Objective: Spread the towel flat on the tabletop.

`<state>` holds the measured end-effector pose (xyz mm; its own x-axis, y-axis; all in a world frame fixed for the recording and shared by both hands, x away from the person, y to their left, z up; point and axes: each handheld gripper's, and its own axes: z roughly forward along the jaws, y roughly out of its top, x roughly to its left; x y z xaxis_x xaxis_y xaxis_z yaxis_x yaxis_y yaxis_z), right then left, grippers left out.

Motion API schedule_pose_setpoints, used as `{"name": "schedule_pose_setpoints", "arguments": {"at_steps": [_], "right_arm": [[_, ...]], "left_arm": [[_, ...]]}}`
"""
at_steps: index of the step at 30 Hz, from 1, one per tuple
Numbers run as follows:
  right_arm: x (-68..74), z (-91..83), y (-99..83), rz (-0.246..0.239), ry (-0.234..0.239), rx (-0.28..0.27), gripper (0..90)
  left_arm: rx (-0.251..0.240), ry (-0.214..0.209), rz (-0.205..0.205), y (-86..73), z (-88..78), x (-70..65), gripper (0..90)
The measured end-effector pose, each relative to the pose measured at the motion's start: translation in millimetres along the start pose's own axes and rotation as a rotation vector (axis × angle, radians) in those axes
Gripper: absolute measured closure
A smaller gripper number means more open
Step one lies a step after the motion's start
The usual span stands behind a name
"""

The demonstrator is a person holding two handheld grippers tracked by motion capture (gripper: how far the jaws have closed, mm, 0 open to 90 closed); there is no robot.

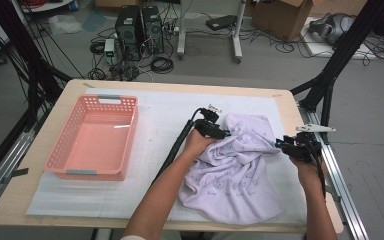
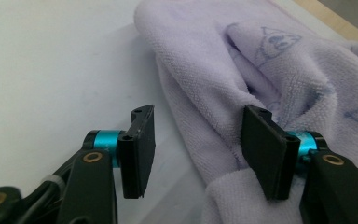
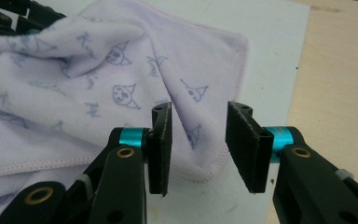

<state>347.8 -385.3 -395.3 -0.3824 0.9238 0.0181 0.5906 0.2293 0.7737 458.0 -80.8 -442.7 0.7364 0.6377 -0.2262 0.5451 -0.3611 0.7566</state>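
Note:
A lilac towel [image 1: 235, 170] printed with small cat faces lies crumpled on the white mat [image 1: 165, 115], right of centre. My left gripper [image 1: 222, 133] sits at the towel's far left edge. In the left gripper view its jaws [image 2: 198, 140] stand apart around a thick fold of the towel [image 2: 205, 84]; one pad [image 2: 265, 149] rests against the cloth, the other is clear of it. My right gripper [image 1: 281, 144] is at the towel's right edge. Its jaws [image 3: 198, 140] are open, with the hemmed border of the towel [image 3: 74, 70] lying just beyond and between them.
A pink plastic basket [image 1: 130, 135] stands on the left of the mat with nothing in it. The wooden table edge [image 1: 300, 125] and a metal rail run close to the right hand. Computers, cables and boxes lie on the floor beyond the table.

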Motion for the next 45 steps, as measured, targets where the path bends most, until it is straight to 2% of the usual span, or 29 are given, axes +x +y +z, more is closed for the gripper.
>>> {"name": "schedule_pose_setpoints", "arguments": {"at_steps": [1,2,6,7,8,10,11,13,14,17,18,22,26,28,32,33,35,37,38,39,42,44,45], "right_arm": [[0.1,0.2,-0.1,0.001,0.000,-0.001,60.6],[0.2,0.8,0.0,-0.001,0.001,-0.001,61.2],[2.2,1.9,0.9,0.008,0.008,-0.007,61.9],[3.1,1.8,1.3,0.006,0.009,-0.007,62.1],[3.8,1.9,1.4,0.002,0.011,-0.010,62.3],[5.3,1.2,2.1,-0.001,0.015,-0.013,62.7],[5.5,1.1,2.4,-0.003,0.015,-0.015,62.7],[5.3,1.0,3.5,0.004,0.017,-0.018,62.7],[5.6,0.7,3.9,0.007,0.017,-0.017,62.7],[8.3,0.1,6.5,-0.005,0.021,-0.020,62.9],[9.1,0.3,7.2,-0.008,0.022,-0.020,62.9],[12.5,3.9,9.6,-0.014,0.028,-0.020,62.9],[16.4,9.6,10.5,-0.025,0.036,-0.010,63.2],[16.9,10.8,10.4,-0.021,0.036,-0.005,63.3],[13.6,9.5,10.1,-0.016,0.026,-0.014,63.3],[12.6,8.5,9.9,-0.010,0.019,-0.018,63.3],[10.8,6.8,9.7,0.007,0.011,-0.032,63.3],[9.5,7.0,9.7,0.021,0.020,-0.046,63.2],[9.6,7.8,9.9,0.028,0.030,-0.048,62.9],[10.5,9.2,9.9,0.033,0.043,-0.044,62.4],[16.5,16.3,10.1,0.033,0.091,-0.025,60.7],[22.2,24.1,10.4,0.058,0.161,-0.015,56.3],[26.0,29.3,10.6,0.076,0.189,-0.005,50.2]], "left_arm": [[0.007,-0.005,0.025,-0.5,1.3,-3.4,48.5],[0.014,-0.008,0.028,-0.9,2.4,-6.0,52.0],[0.020,-0.052,-0.002,-1.3,3.9,-8.1,65.8],[0.024,-0.049,-0.007,-0.9,3.4,-8.5,73.5],[0.024,-0.040,-0.010,-0.3,2.4,-9.5,75.9],[0.008,0.027,0.023,0.5,-3.3,-13.5,81.6],[-0.014,0.049,0.017,-1.2,-6.1,-12.6,82.0],[-0.039,0.076,-0.028,-4.5,-11.7,-6.7,82.1],[-0.043,0.104,-0.042,-5.4,-16.9,-1.7,82.1],[-0.090,0.201,-0.047,-5.4,-35.6,10.7,82.7],[-0.109,0.235,-0.050,-5.1,-43.4,16.0,86.4],[-0.152,0.309,-0.107,-6.6,-69.8,41.6,87.0],[-0.168,0.357,-0.135,-12.6,-85.1,61.2,87.5],[-0.182,0.400,-0.139,-13.6,-93.0,68.7,87.5],[-0.267,0.497,-0.188,-13.3,-113.0,84.4,87.4],[-0.284,0.501,-0.209,-14.6,-117.5,87.4,87.3],[-0.298,0.468,-0.226,-18.4,-121.7,89.1,83.5],[-0.290,0.429,-0.209,-22.6,-121.8,86.1,66.8],[-0.284,0.420,-0.201,-25.1,-121.7,83.5,61.8],[-0.278,0.401,-0.192,-27.9,-121.9,81.0,57.0],[-0.271,0.377,-0.164,-36.5,-121.2,73.6,55.3],[-0.241,0.357,-0.161,-40.6,-120.7,71.3,54.9],[-0.227,0.344,-0.161,-41.3,-120.3,70.2,52.7]]}}
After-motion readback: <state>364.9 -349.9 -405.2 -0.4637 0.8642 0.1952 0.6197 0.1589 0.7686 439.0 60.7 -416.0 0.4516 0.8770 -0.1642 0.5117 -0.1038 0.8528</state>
